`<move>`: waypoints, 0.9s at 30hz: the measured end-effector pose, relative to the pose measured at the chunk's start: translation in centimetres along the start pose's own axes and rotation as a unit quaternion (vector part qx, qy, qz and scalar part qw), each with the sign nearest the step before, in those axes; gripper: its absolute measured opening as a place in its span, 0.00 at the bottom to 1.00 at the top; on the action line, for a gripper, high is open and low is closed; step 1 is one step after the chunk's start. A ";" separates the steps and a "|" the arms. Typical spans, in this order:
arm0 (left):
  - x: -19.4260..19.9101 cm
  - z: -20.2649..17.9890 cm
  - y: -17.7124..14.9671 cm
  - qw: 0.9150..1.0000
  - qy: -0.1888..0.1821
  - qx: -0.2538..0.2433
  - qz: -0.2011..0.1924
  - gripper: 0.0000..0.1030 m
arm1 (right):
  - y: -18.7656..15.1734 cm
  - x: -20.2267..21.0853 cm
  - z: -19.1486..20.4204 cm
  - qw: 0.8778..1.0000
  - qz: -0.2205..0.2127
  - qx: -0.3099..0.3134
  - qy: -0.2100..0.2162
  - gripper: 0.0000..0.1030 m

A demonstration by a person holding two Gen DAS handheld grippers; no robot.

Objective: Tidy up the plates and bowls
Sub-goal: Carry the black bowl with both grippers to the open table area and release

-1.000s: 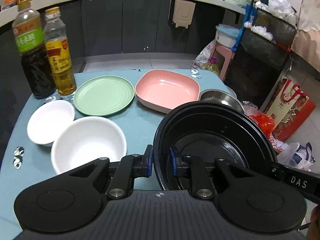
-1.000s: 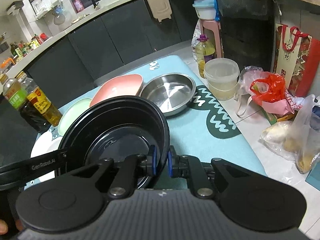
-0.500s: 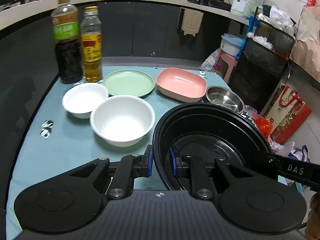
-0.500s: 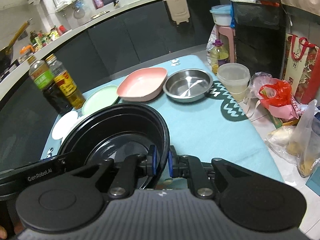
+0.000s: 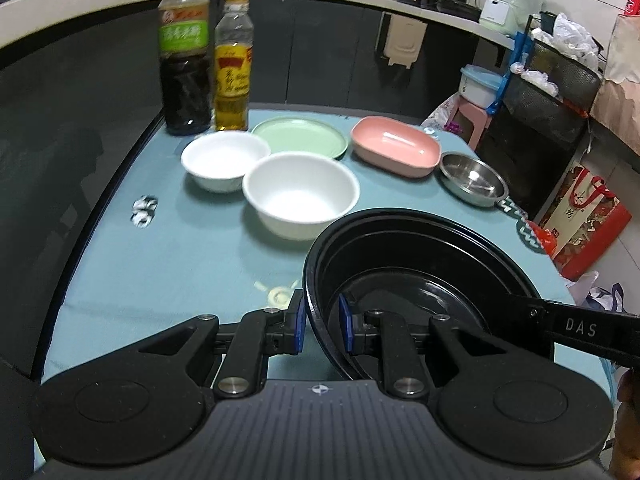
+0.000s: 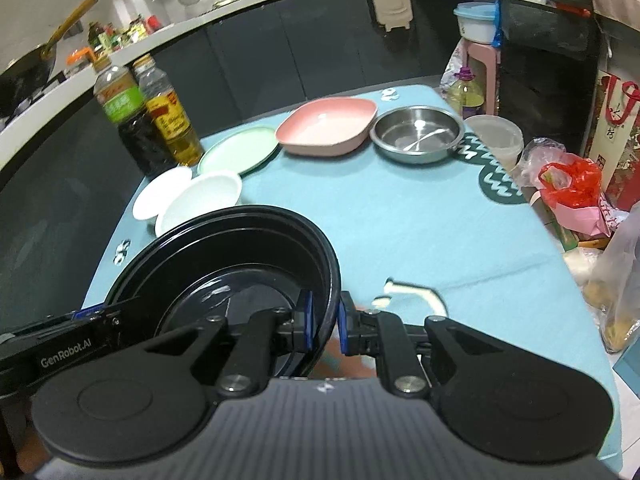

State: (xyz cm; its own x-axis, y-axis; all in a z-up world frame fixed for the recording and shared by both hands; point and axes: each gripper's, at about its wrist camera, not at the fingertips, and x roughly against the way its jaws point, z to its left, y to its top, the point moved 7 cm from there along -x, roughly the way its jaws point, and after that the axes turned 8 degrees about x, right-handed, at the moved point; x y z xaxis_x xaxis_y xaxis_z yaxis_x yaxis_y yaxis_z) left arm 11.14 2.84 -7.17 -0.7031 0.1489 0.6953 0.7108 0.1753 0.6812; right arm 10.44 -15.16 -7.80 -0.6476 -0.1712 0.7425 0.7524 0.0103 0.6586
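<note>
Both the left gripper and right gripper pinch opposite rims of the black bowl, held near the table's front edge; the remaining dishes lie scattered unstacked toward the far edge; sorting seems barely begun.

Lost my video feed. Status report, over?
Left gripper and right gripper both shut on black bowl rim. Bowl held above table. White bowl close ahead.
</note>
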 end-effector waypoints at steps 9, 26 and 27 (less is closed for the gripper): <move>0.4 1.6 -1.7 1.000 0.009 0.006 0.009 0.16 | -1.3 -0.7 1.4 1.000 0.019 0.019 0.001 0.13; -0.9 2.7 -2.8 0.999 0.013 0.006 0.031 0.17 | -2.5 -2.0 2.0 0.999 0.044 0.030 -0.006 0.15; -1.0 2.7 -2.8 0.999 0.013 0.006 0.031 0.17 | -2.5 -2.1 2.1 0.999 0.044 0.030 -0.006 0.15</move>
State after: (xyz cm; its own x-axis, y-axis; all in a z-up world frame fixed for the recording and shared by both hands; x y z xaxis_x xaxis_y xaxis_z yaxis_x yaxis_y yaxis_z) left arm 9.80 4.87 -10.38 -0.6563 0.1340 0.7425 0.7529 0.1788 0.6333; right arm 9.64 -12.78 -10.75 -0.5805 -0.1551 0.7993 0.7983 0.0849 0.5963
